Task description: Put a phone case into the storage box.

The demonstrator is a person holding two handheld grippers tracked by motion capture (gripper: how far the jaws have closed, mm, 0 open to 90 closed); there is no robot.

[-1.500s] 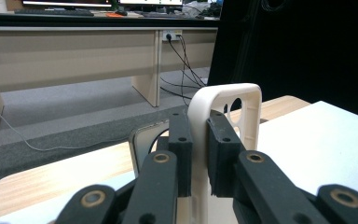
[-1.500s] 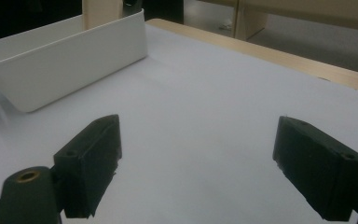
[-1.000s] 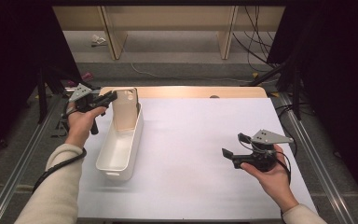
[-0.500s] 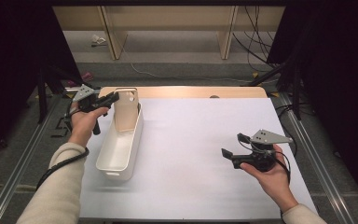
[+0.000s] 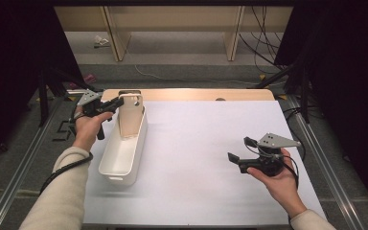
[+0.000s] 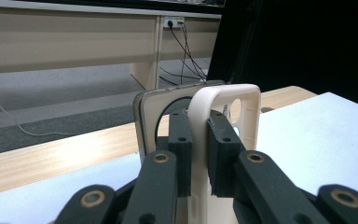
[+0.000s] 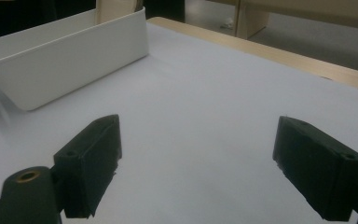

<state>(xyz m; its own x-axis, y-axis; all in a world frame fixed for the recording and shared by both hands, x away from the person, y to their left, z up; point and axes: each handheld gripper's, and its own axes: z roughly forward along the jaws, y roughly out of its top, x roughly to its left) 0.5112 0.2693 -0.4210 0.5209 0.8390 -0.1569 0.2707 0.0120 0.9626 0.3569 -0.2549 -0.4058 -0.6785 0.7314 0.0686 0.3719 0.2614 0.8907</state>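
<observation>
the white bin [image 5: 122, 152] is gripped at its far-end handle [image 6: 223, 100] by the left claw [image 5: 112, 104]; the long axis runs toward the person; the open right claw [image 5: 239, 151] is held well apart.

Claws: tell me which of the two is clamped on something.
The left claw is shut on the white bin's handle. The right claw stands open above the bare white table.

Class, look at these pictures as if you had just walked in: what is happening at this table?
A person works at a white table with a gripper in each hand. The left gripper is shut on the cream handle that stands up at the far end of a long white bin. The right gripper is held open above the bare table, apart from the bin, gripping nothing.
</observation>
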